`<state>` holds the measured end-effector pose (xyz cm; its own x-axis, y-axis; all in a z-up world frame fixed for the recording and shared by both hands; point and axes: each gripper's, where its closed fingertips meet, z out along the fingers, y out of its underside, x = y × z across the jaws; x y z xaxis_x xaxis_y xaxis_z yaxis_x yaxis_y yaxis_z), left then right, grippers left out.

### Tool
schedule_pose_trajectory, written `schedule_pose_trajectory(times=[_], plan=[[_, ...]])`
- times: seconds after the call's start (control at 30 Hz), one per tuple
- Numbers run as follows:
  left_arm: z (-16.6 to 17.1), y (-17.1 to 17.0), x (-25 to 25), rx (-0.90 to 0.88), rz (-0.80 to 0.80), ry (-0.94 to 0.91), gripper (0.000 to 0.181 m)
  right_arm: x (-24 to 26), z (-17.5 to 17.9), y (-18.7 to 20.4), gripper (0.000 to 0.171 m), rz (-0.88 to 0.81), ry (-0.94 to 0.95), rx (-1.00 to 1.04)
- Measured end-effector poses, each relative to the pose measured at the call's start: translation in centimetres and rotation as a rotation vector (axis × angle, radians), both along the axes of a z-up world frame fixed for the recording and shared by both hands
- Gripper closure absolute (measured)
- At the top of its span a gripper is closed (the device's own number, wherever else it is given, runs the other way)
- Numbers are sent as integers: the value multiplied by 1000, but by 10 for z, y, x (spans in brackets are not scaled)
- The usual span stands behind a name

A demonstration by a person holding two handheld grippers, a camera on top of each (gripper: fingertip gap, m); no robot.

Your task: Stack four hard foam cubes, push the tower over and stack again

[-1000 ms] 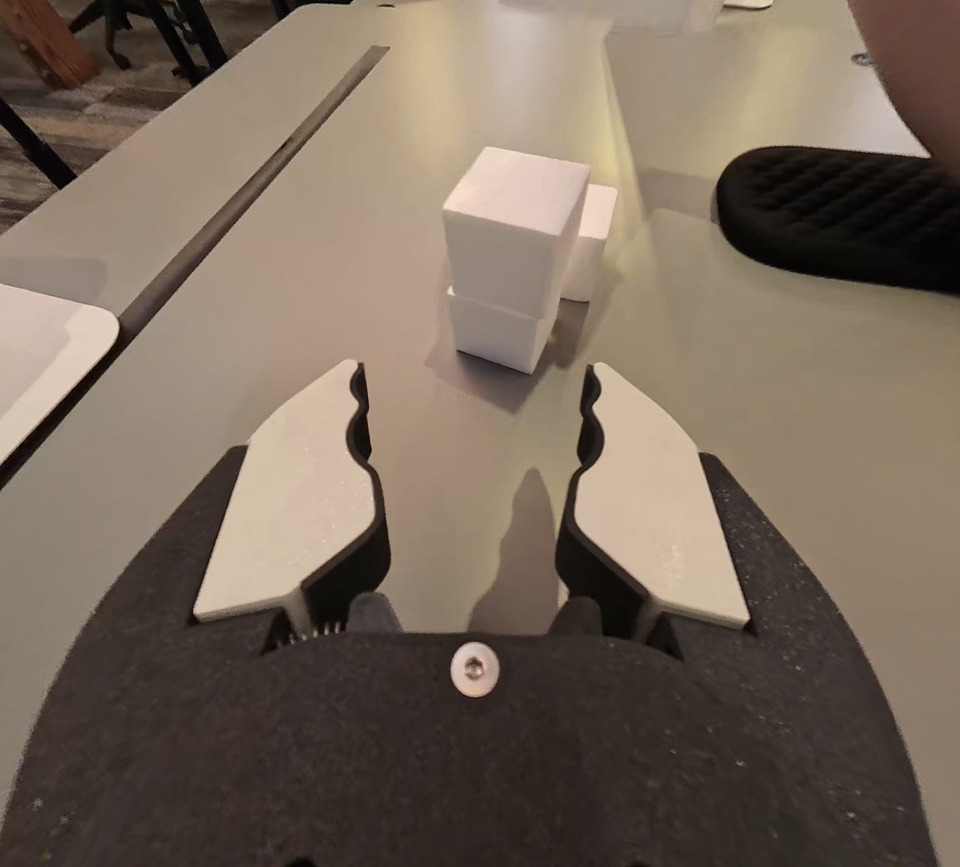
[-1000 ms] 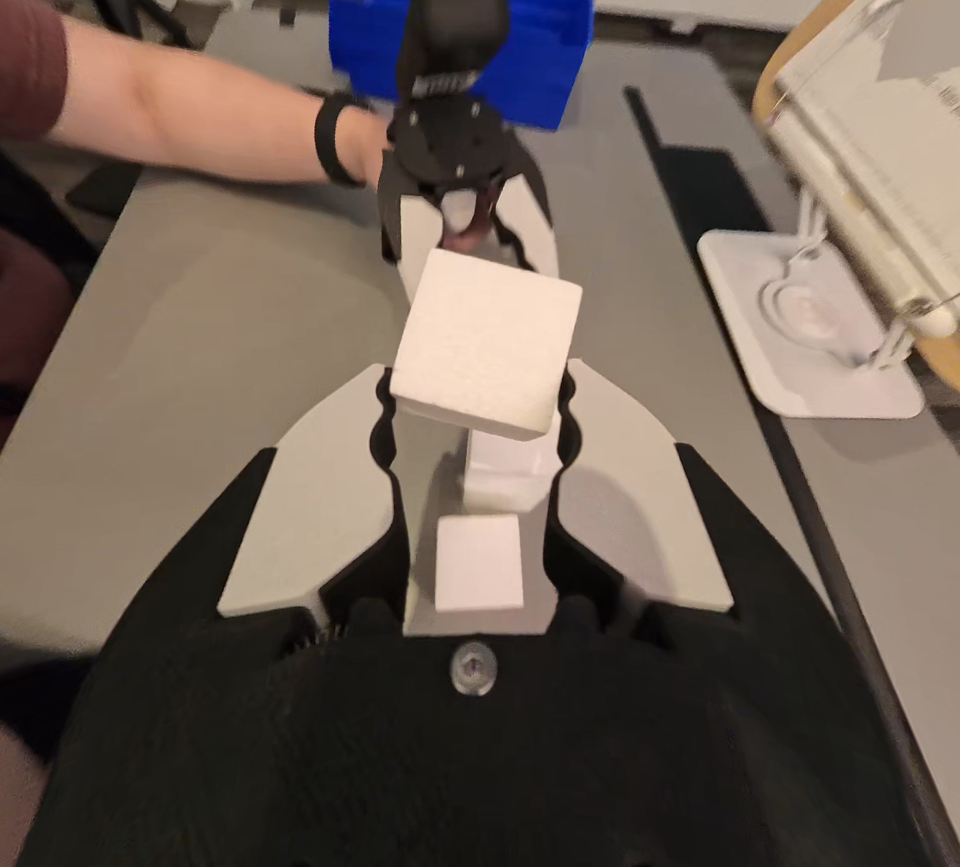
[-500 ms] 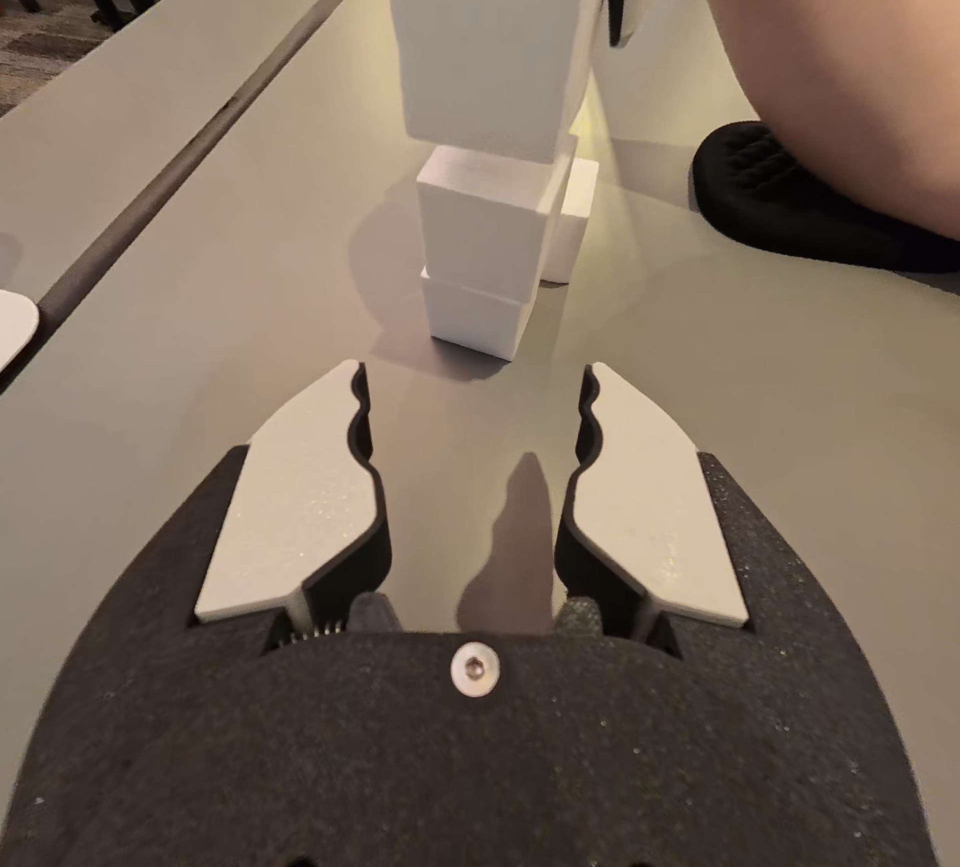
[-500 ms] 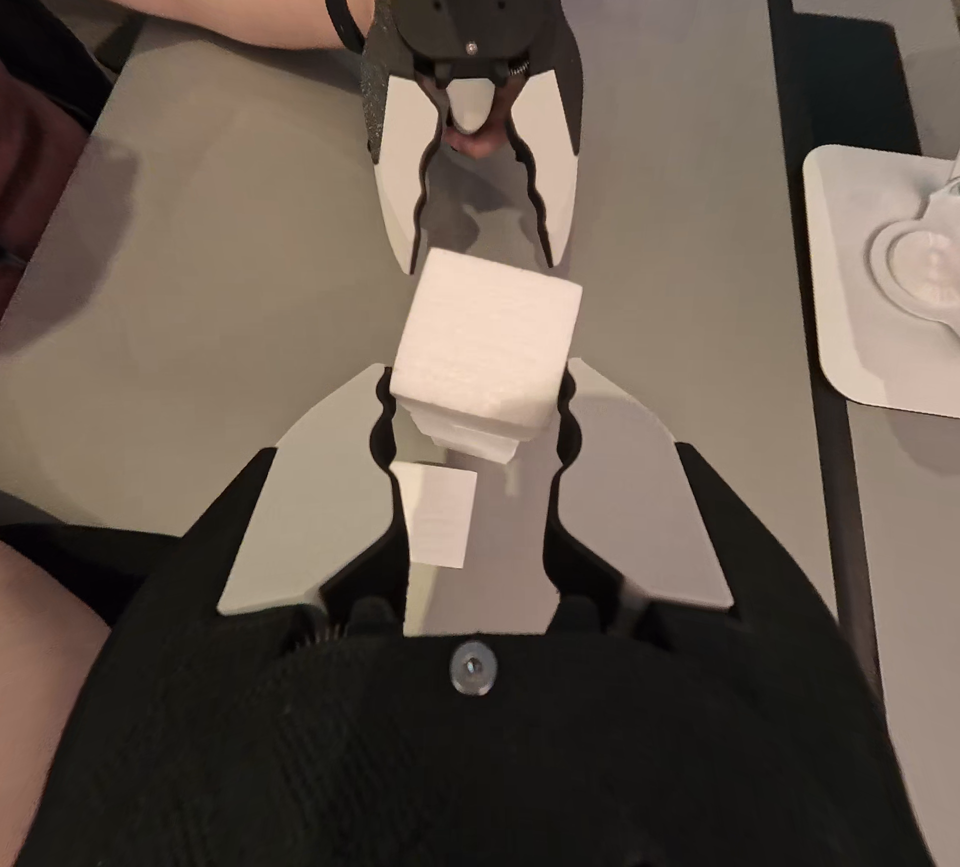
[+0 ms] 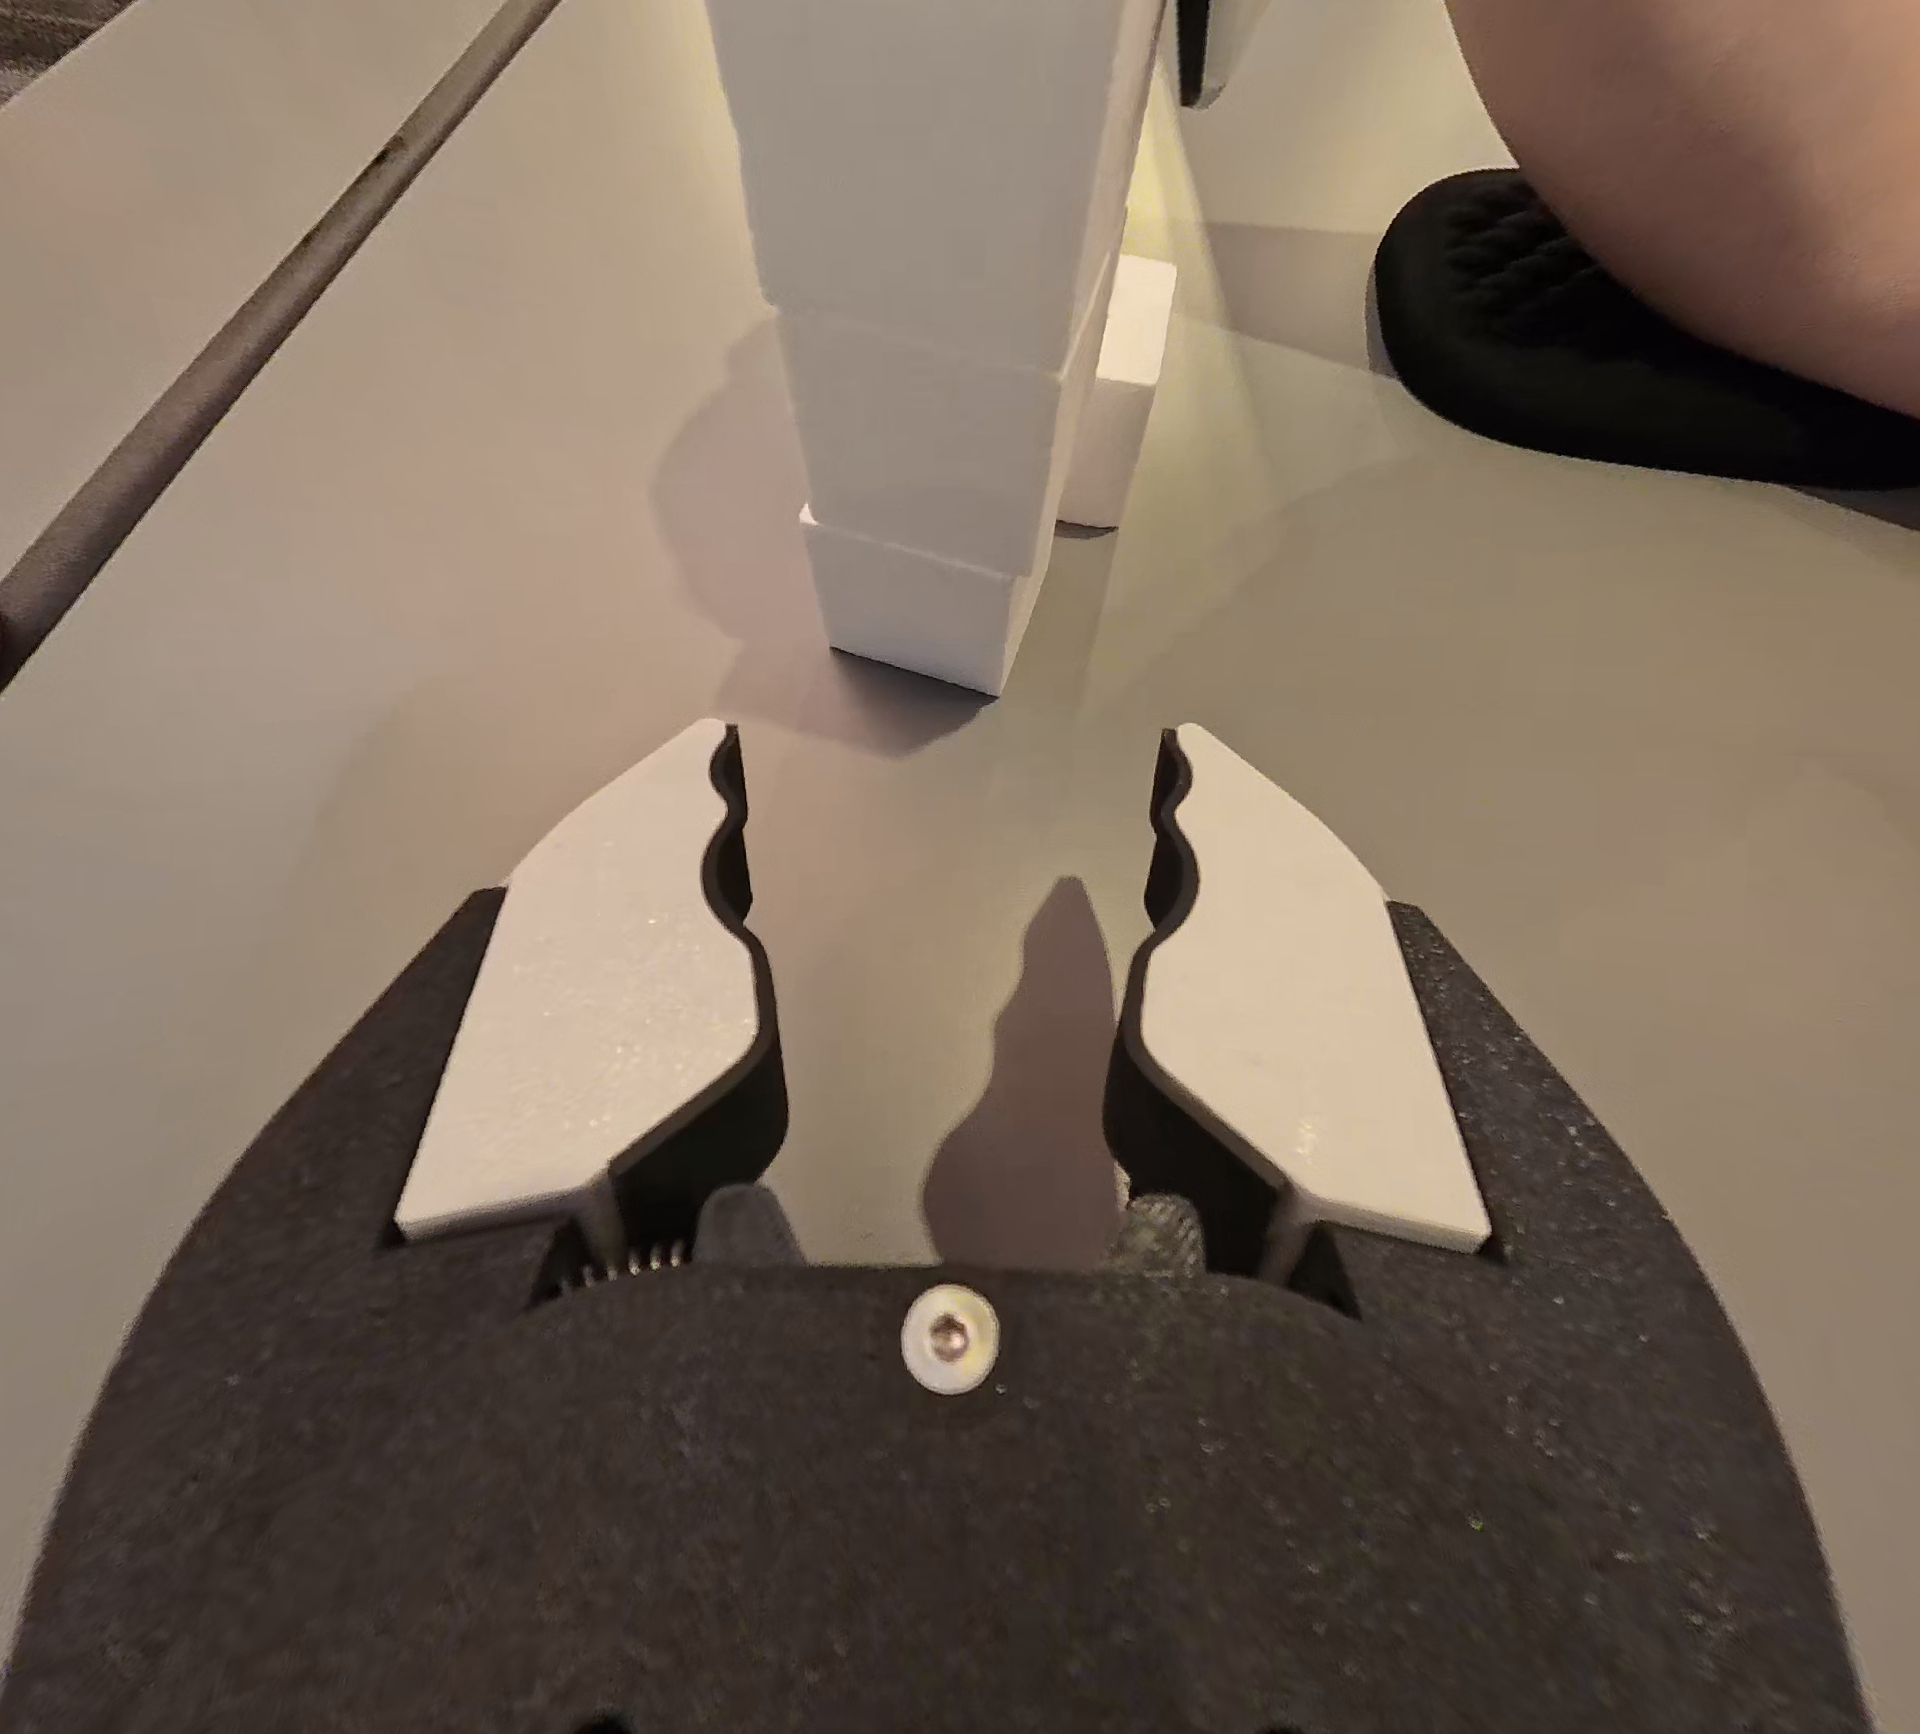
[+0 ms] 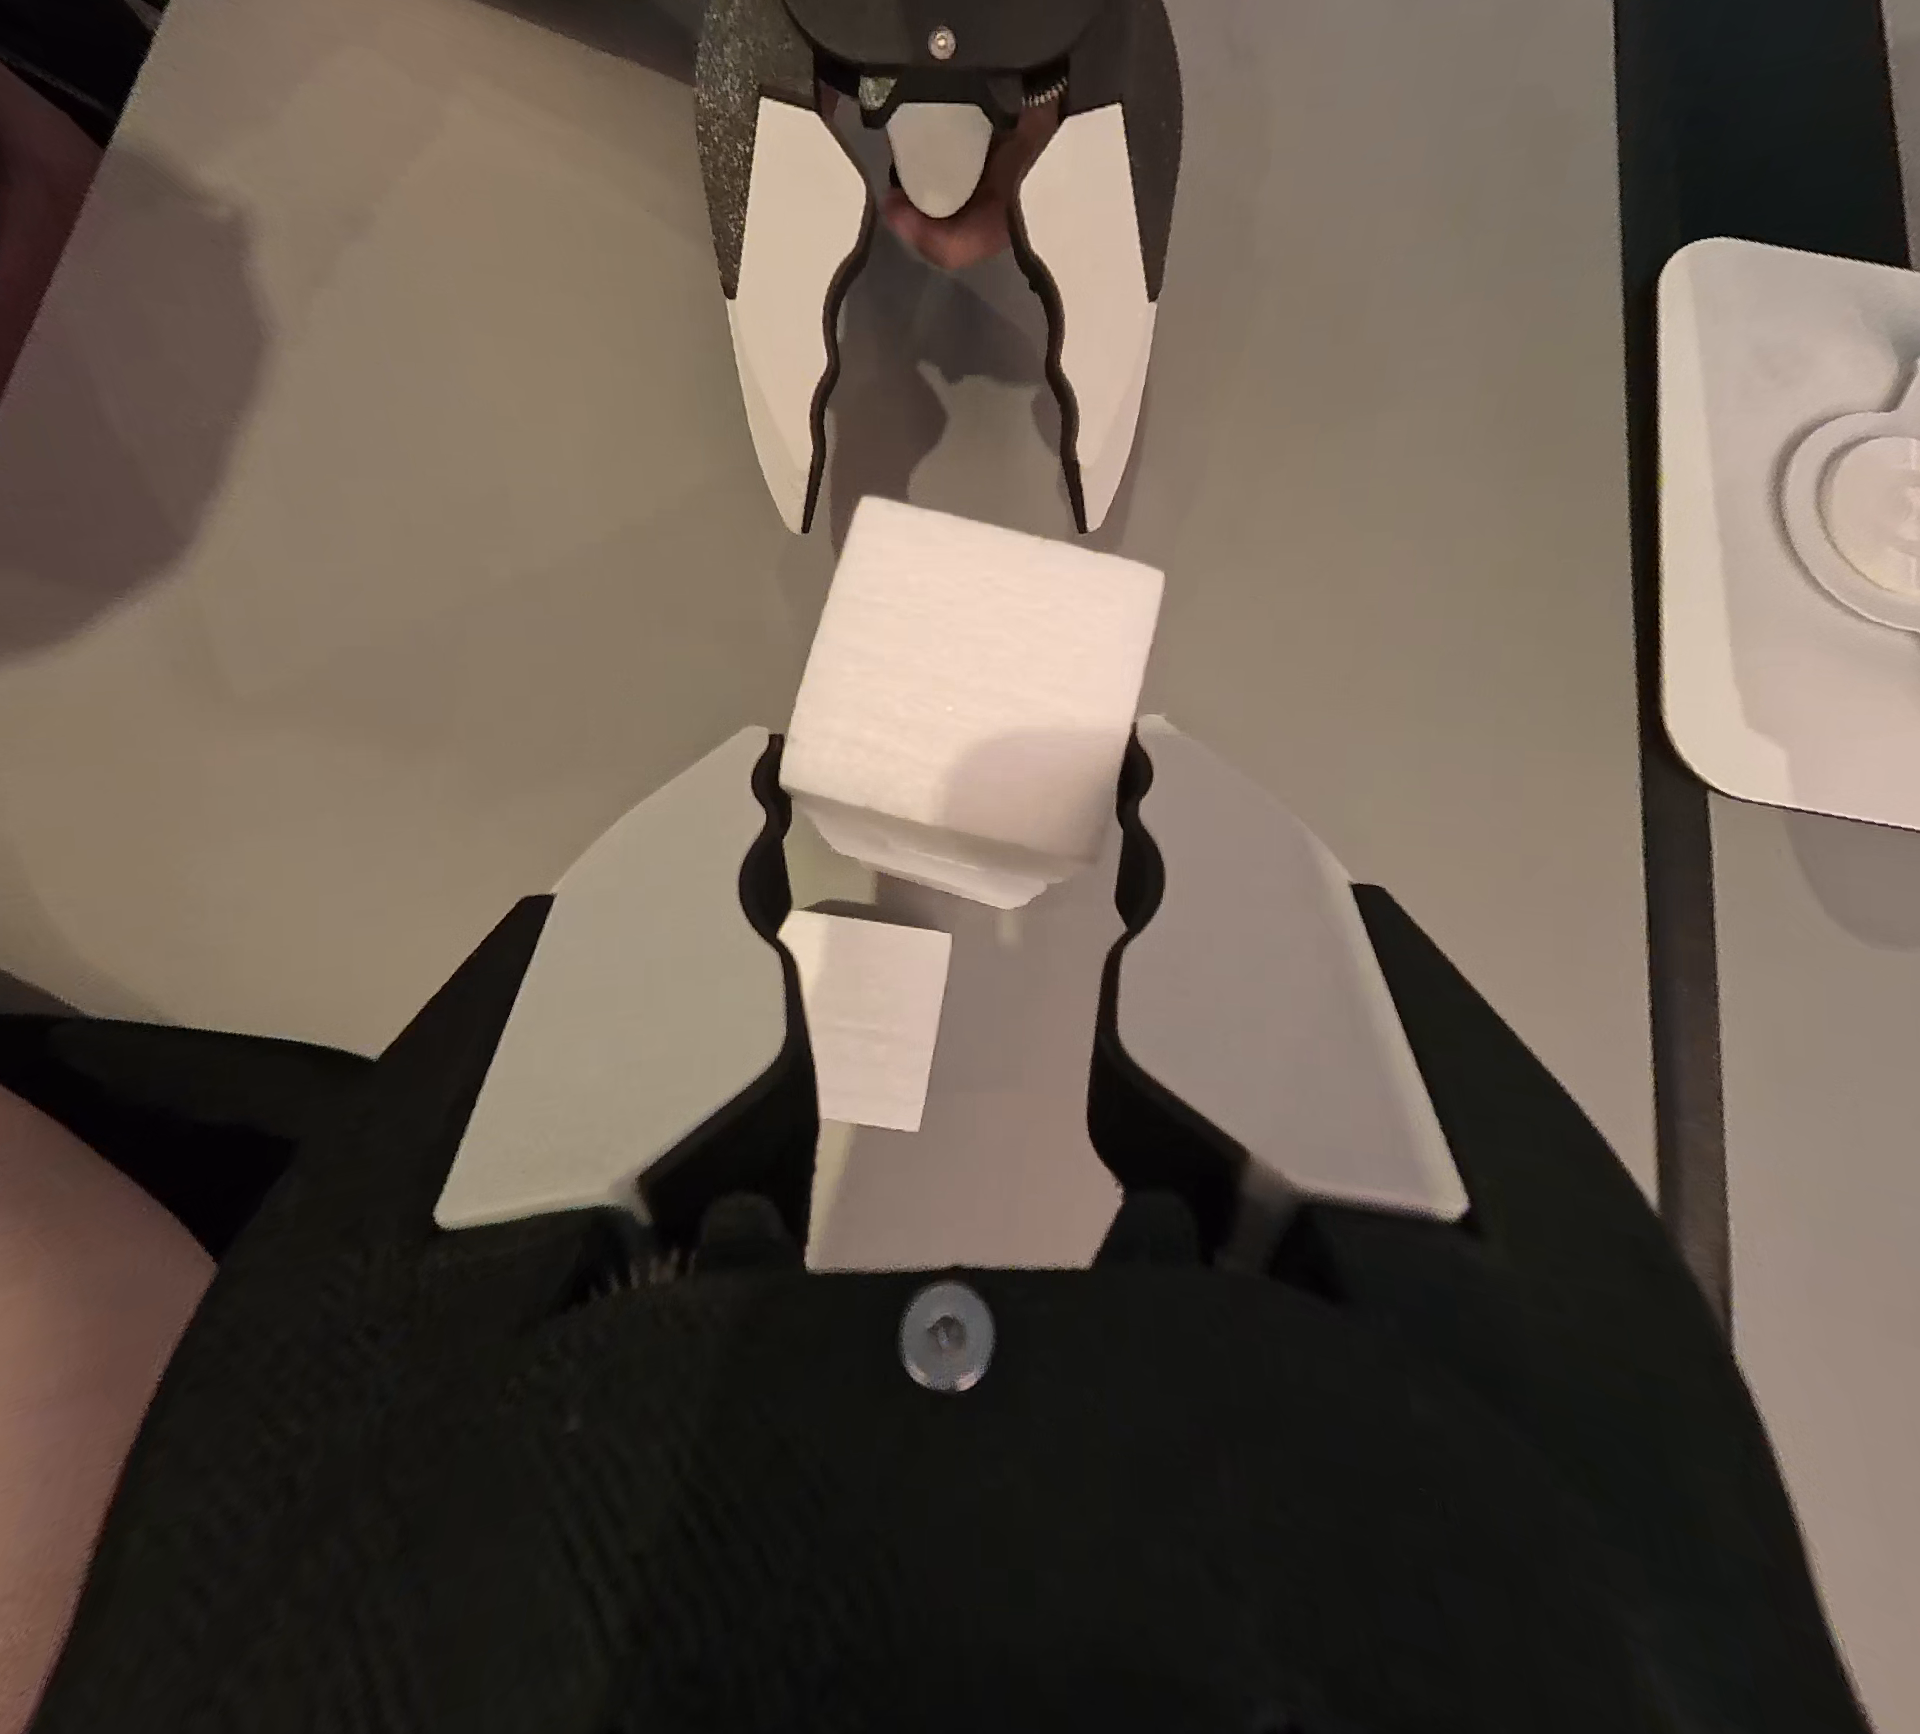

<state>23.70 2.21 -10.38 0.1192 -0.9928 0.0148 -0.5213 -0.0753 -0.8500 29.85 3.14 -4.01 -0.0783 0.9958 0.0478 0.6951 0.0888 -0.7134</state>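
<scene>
The right gripper (image 6: 951,749) pinches the top cube (image 6: 971,687) between its fingertips, on the stack of two cubes (image 5: 925,479). A loose cube (image 6: 873,1019) lies on the table (image 6: 416,541) under its fingers, to the left. The left gripper (image 5: 951,749) is spread wide and holds nothing; the stack stands just past its tips. There is bare table on both sides.
</scene>
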Motion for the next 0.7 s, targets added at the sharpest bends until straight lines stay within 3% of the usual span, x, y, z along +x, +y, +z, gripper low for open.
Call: schedule_pose_trajectory(times=[0.17, 0.37, 0.7], plan=[[4, -1, -1, 4, 0, -10, 105, 9, 9, -2, 88, -46, 57, 0], [1, 2, -11, -16, 22, -24, 105, 47, -8, -19, 94, -100, 150, -204], [-6, 4, -16, -21, 27, 3, 105, 59, -85, -22, 98, -250, -190, -288]])
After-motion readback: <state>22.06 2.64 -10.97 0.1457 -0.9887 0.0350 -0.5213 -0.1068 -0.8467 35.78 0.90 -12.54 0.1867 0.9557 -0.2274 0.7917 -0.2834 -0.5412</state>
